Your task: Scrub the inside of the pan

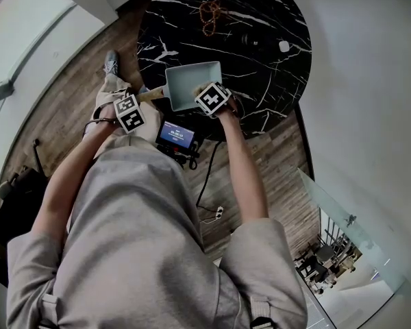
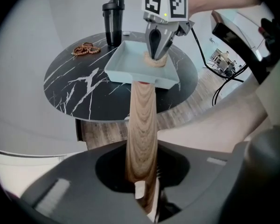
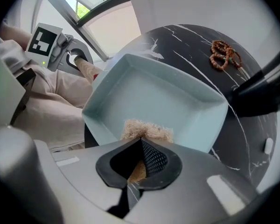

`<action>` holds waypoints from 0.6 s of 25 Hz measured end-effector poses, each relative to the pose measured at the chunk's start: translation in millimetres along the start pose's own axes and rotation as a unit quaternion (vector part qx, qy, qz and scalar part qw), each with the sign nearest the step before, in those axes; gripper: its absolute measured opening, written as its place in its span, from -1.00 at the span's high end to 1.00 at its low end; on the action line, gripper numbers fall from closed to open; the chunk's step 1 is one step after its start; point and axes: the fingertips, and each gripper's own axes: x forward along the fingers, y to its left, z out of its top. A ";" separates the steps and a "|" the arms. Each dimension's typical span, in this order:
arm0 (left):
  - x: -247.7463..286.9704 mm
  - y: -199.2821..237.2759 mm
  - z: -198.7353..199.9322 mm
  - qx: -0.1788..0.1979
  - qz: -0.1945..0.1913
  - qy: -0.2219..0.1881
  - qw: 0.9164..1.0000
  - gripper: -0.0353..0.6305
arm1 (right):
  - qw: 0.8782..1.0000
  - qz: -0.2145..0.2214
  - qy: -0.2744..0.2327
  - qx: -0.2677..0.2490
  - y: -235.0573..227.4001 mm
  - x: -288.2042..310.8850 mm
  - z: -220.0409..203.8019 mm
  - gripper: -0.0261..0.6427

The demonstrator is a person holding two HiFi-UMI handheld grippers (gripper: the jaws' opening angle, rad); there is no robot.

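Scrubbing in hand: your left gripper (image 2: pixel 142 190), jaws clenched on the handle (image 2: pixel 141 125), steadies the pan (image 3: pixel 158 101) on the bench (image 2: pixel 79 78); your right gripper (image 3: pixel 140 171), jaws clamped on the scrubber (image 3: pixel 147 129), holds it against the pan floor just ahead; next, sweep toward the far wall; beads (image 3: pixel 224 52) and bottle (image 2: pixel 113 20) well beyond, not obstructing.

L gripper (image 2: pixel 142 190) pts steeply down, jaws clamped on pan handle (image 2: pixel 141 120), no gap showing. R gripper (image 3: pixel 140 167) also pts steeply down, jaws closed on scrub pad (image 3: pixel 146 129). Both arms reach fwd & down: L arm (image 1: pixel 65 177) bent at elbow, R arm (image 1: pixel 246 170) nearly straight, reaching further out. Grippers near each other, not touching.
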 end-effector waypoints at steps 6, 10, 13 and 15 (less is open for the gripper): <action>-0.8 0.0 0.3 0.001 0.004 0.004 1.000 0.71 | 0.998 0.046 -0.040 0.000 34.6 8.6 29.6 0.87; 0.3 0.1 0.0 0.003 0.007 0.003 1.000 0.71 | 0.995 0.084 -0.058 0.008 63.4 14.7 52.5 0.87; 0.3 1.9 -0.3 0.009 0.015 0.004 1.000 0.72 | 0.994 0.109 -0.028 0.015 74.7 14.7 49.3 0.87; 0.6 2.6 -0.9 0.011 0.021 0.005 1.000 0.72 | 0.994 0.104 -0.041 0.014 67.8 16.3 54.8 0.87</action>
